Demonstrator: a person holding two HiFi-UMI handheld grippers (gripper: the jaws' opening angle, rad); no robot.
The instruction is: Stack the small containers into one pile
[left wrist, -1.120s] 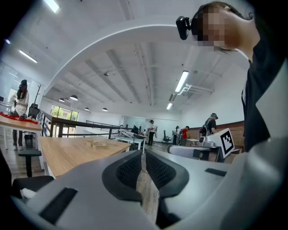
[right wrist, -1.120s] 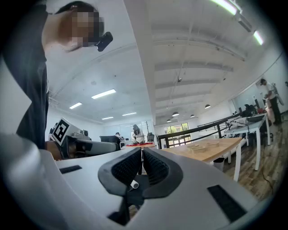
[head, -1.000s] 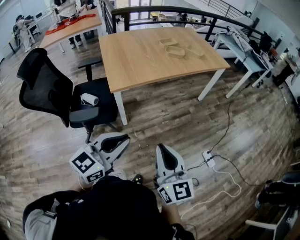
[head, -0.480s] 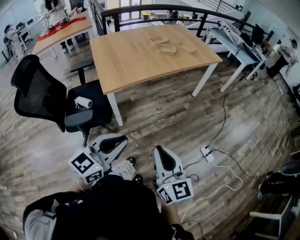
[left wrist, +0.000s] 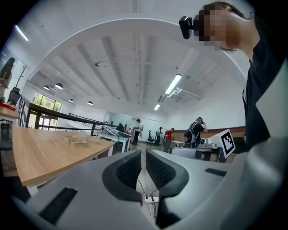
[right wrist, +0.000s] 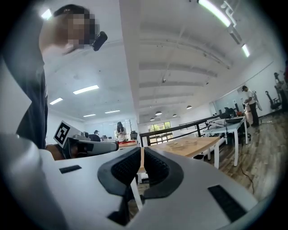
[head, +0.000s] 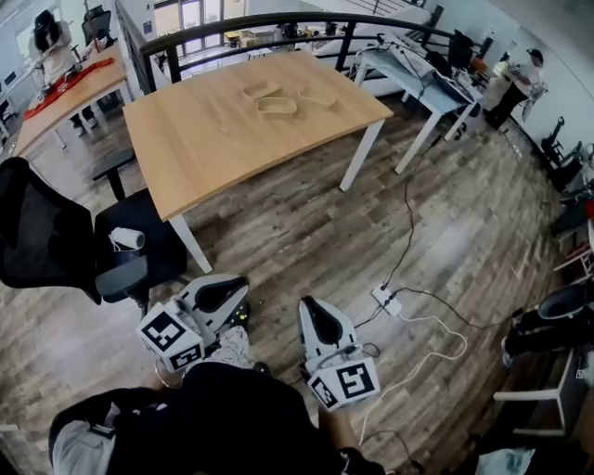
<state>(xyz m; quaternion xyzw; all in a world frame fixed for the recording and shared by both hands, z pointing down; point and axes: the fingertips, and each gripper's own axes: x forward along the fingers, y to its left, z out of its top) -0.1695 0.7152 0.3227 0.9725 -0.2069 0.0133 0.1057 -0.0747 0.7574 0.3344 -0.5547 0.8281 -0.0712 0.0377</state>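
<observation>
Three small pale wooden containers lie on the far part of a light wooden table (head: 223, 139): one (head: 260, 90) at the back left, one (head: 277, 107) in front of it, one (head: 316, 96) to the right. Both grippers hang low over the floor, well short of the table. My left gripper (head: 232, 289) is shut with nothing in it; its jaws (left wrist: 142, 166) meet. My right gripper (head: 312, 310) is shut and empty too, as the right gripper view (right wrist: 142, 166) shows. In the gripper views the containers (left wrist: 77, 140) (right wrist: 185, 143) appear small and far.
A black office chair (head: 65, 241) with a white roll (head: 126, 238) on its seat stands left of the table. A power strip (head: 385, 299) and white cables lie on the wood floor to the right. A railing (head: 278, 23), other desks and people are behind the table.
The head view has swung right and moved forward a little: the table and chair slid left in frame. Both grippers stayed low and shut.
</observation>
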